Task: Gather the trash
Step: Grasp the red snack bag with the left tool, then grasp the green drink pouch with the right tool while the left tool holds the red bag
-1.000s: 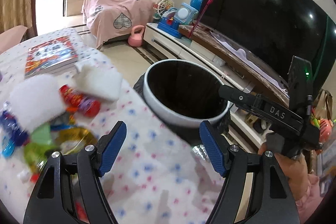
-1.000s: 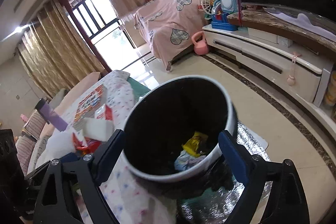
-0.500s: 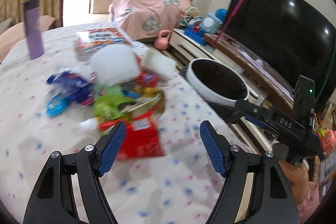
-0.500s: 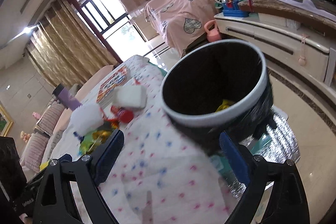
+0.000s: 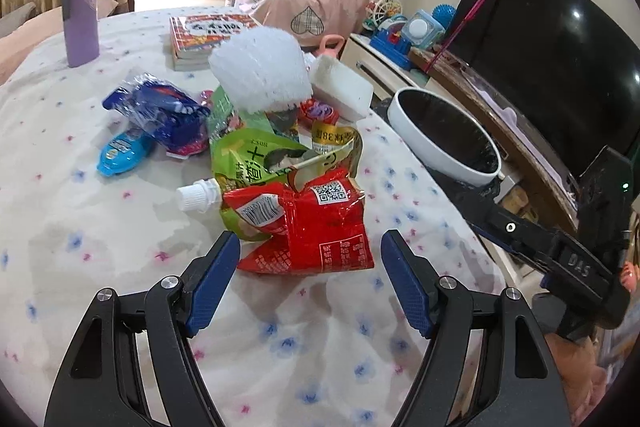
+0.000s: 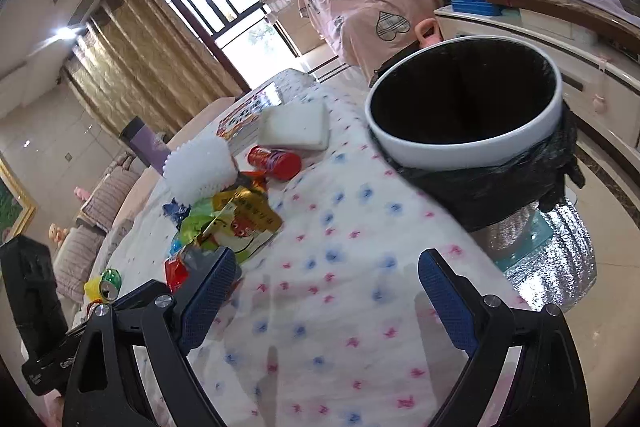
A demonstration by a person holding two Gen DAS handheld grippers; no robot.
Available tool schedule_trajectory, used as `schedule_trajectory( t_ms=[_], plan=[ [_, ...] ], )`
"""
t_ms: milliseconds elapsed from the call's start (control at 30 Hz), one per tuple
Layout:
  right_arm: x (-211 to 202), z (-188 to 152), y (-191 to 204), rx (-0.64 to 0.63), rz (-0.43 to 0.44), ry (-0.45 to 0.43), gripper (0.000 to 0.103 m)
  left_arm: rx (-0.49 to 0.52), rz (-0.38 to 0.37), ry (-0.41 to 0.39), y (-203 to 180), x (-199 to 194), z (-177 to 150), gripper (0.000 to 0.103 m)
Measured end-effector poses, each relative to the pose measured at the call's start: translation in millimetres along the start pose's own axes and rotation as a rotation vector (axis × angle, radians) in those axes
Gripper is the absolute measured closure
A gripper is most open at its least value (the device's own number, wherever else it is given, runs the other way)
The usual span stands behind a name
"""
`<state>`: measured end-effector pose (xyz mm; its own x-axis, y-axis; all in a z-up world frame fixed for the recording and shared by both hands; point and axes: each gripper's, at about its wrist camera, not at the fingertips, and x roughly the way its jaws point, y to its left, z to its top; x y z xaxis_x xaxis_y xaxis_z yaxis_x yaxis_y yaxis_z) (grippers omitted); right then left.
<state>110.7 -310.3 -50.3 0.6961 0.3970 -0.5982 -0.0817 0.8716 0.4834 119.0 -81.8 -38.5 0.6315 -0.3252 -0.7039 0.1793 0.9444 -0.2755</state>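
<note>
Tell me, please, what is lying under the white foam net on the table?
The white foam net rests on the pile, over a green wrapper and a dark wrapper; the parts directly beneath it are covered.

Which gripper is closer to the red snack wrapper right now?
Left. The left gripper is open right at the red snack wrapper; the right gripper is open over bare tablecloth, the wrapper off to its left.

My left gripper (image 5: 310, 275): black skeletal arms with cut-out windows, silver pivot screws, blue dimpled pads (image 5: 212, 277). My right gripper (image 6: 322, 301) is the same build; its black body carries white "DAS" lettering and a green light.
</note>
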Motion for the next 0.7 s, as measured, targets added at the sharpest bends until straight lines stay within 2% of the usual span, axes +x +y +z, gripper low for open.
schedule_trajectory(
  t_ms=[33,67,100,167,233,433,700],
  plan=[
    [1,0,1,-0.001,0.001,0.001,0.009,0.003,0.0,0.008,1,4,-1,0.029],
    [2,0,2,-0.003,0.001,0.003,0.009,0.004,-0.001,0.014,2,7,-2,0.037],
    [3,0,3,-0.003,0.0,0.004,0.009,0.006,-0.01,0.025,3,10,-3,0.054],
    [7,1,4,0.0,0.004,0.011,0.009,0.009,-0.027,0.047,7,13,-5,0.071],
    [9,1,5,-0.002,0.008,0.014,0.009,0.015,-0.032,0.037,9,9,-8,0.079],
    [28,3,21,-0.043,0.031,0.042,0.01,-0.012,-0.045,0.02,30,-17,-14,0.082],
    [68,15,50,-0.076,0.091,0.089,0.011,-0.066,-0.016,0.02,59,-29,-20,0.082]
  ],
)
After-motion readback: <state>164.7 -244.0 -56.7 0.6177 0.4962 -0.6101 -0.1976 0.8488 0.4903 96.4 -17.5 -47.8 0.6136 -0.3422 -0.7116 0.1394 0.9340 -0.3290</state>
